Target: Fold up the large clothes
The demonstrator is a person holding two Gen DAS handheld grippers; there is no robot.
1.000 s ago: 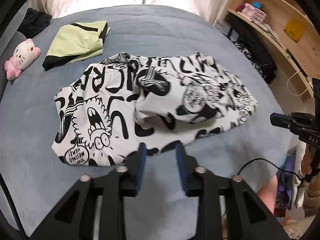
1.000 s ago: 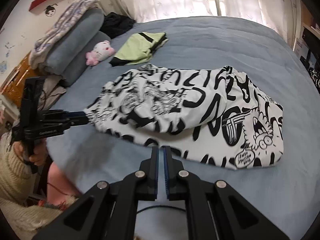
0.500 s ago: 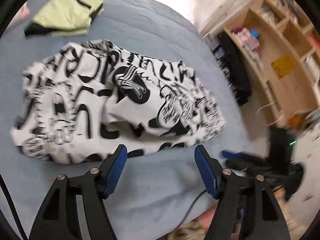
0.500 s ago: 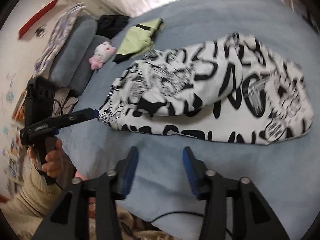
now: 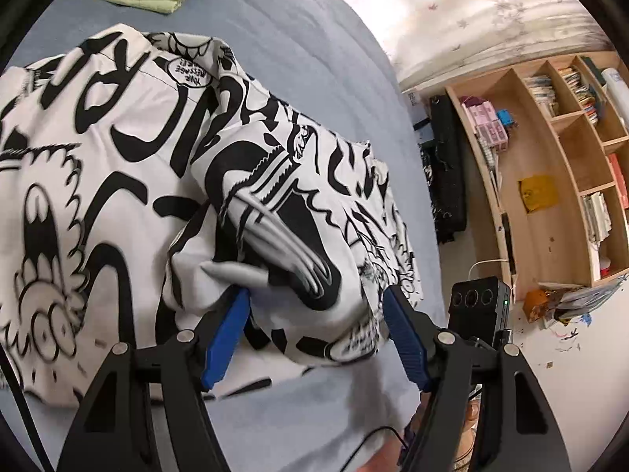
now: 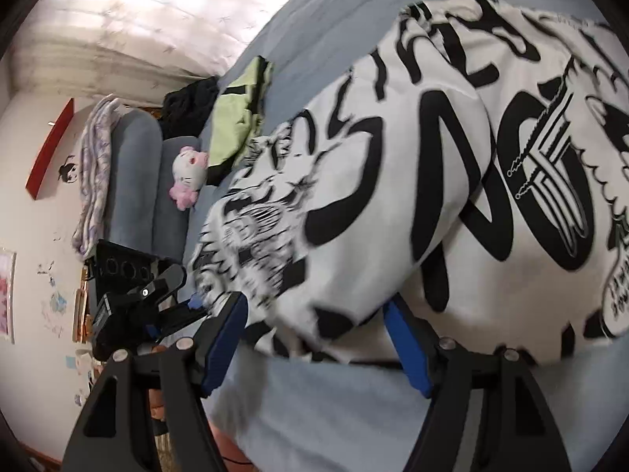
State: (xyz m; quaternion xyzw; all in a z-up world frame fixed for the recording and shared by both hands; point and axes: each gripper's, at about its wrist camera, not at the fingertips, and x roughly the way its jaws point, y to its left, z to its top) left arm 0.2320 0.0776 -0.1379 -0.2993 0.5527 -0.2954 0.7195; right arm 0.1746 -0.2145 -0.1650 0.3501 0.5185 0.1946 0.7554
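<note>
A large white garment with black graffiti print (image 5: 129,149) lies bunched on the blue bed (image 5: 314,59). My left gripper (image 5: 316,293) is open at the garment's near edge. A thick fold of cloth bulges between its blue fingers (image 5: 226,334), which do not press on it. In the right wrist view the same garment (image 6: 393,165) fills the frame. My right gripper (image 6: 314,303) is low at the cloth's edge and its jaws are opening, with the hem lying between them unpinched. Each view shows the other gripper close beside the bed edge: the right gripper (image 5: 479,303) and the left gripper (image 6: 137,303).
A folded green and black garment (image 6: 236,118) lies further up the bed, beside a pink and white plush toy (image 6: 188,177), grey pillows (image 6: 133,181) and a dark cloth heap (image 6: 188,106). A wooden bookshelf (image 5: 550,157) and a black bag (image 5: 448,181) stand past the bed's side.
Both grippers have dropped toward the garment's near edge and rolled. Both sets of jaws have spread from narrow or shut to wide, and cloth now lies between them.
</note>
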